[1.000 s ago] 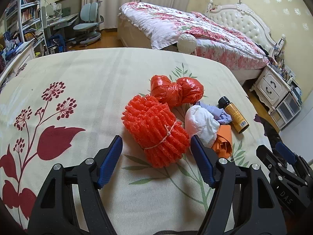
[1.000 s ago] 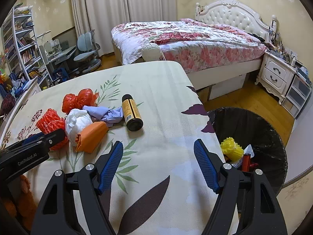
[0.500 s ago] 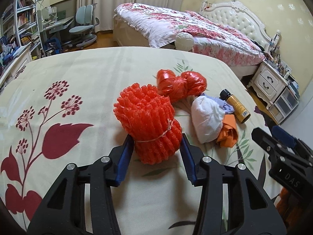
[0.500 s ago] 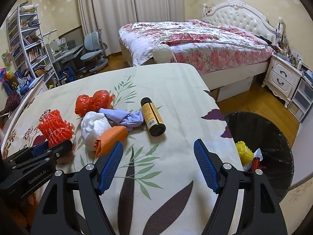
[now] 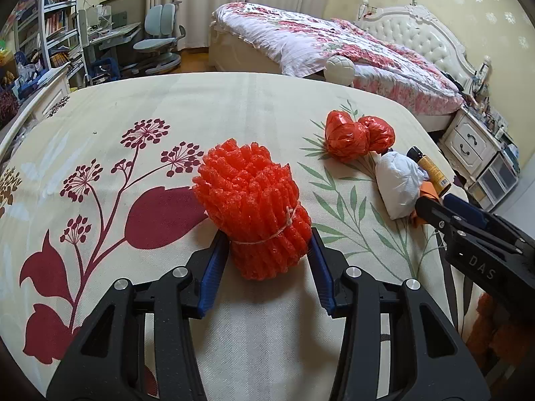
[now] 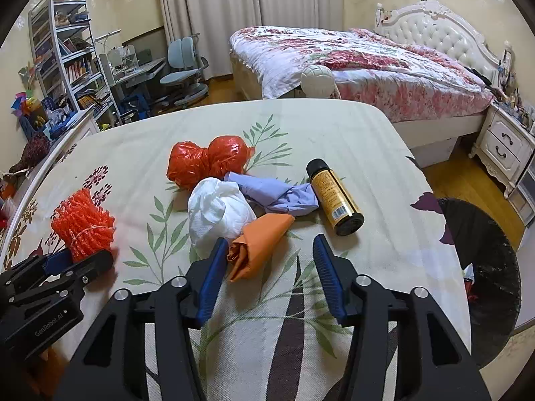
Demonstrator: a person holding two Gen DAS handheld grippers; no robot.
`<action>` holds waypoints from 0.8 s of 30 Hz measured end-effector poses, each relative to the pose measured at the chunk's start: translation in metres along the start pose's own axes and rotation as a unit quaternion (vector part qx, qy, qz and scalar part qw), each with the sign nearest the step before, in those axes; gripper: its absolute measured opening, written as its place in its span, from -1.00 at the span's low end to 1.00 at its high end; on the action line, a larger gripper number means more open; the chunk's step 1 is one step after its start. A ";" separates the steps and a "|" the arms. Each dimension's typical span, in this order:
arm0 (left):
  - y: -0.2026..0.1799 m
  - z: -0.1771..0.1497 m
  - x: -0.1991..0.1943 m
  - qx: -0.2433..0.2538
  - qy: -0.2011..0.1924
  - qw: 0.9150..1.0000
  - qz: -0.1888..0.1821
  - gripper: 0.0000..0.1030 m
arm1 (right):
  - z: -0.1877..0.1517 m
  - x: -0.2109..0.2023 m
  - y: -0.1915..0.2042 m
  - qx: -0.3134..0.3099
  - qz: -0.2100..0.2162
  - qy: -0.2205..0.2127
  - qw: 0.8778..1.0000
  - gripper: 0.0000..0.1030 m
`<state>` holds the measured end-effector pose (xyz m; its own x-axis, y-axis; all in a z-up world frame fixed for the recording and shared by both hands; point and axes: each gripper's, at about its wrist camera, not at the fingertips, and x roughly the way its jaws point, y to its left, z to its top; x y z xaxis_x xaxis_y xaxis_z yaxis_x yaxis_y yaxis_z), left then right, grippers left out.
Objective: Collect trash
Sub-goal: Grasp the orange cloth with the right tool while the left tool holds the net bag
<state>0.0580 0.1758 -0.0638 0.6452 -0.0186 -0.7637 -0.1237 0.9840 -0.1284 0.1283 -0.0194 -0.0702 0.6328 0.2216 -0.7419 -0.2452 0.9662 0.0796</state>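
The left gripper (image 5: pixel 265 250) is clamped on the orange foam-net bundle (image 5: pixel 254 207), both pads pressed into its tied lower end, presumably so the compressible roll lifts as one piece. The right gripper (image 6: pixel 267 264) is closing: its jaws stand apart, and the orange paper wad (image 6: pixel 259 244) lies between them against the left pad, the right pad clear. Judged from this, each hand takes one item.

Relative to the bundle, all remaining trash lies to its right on the floral table cover (image 5: pixel 234 107). Count: one red plastic bag (image 6: pixel 207 163), one white bag (image 6: pixel 217 214), one lilac cloth (image 6: pixel 277 193), one yellow bottle (image 6: pixel 334 197). One black bin (image 6: pixel 485 267) stands beyond the table edge.
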 end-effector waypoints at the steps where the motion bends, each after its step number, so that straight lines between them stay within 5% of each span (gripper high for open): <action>1: 0.002 0.000 0.000 -0.001 0.000 1.000 -0.001 -0.11 | -0.001 0.000 -0.001 0.000 -0.003 0.001 1.000 -0.12; 8: 0.002 -0.002 0.002 -0.001 -0.001 1.000 -0.002 -0.10 | -0.001 0.000 -0.001 -0.002 -0.003 0.006 1.000 -0.22; 16: 0.003 -0.003 0.000 -0.004 -0.004 1.000 -0.006 -0.11 | -0.004 -0.002 0.001 0.004 0.012 0.003 1.000 -0.64; 24: 0.002 -0.005 -0.003 -0.003 -0.005 1.000 -0.006 -0.12 | -0.009 -0.012 -0.008 0.009 0.010 0.002 1.000 -0.67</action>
<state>0.0519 0.1765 -0.0646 0.6535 -0.0287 -0.7564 -0.1208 0.9825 -0.1417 0.1158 -0.0315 -0.0681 0.6243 0.2407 -0.7432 -0.2449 0.9637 0.1065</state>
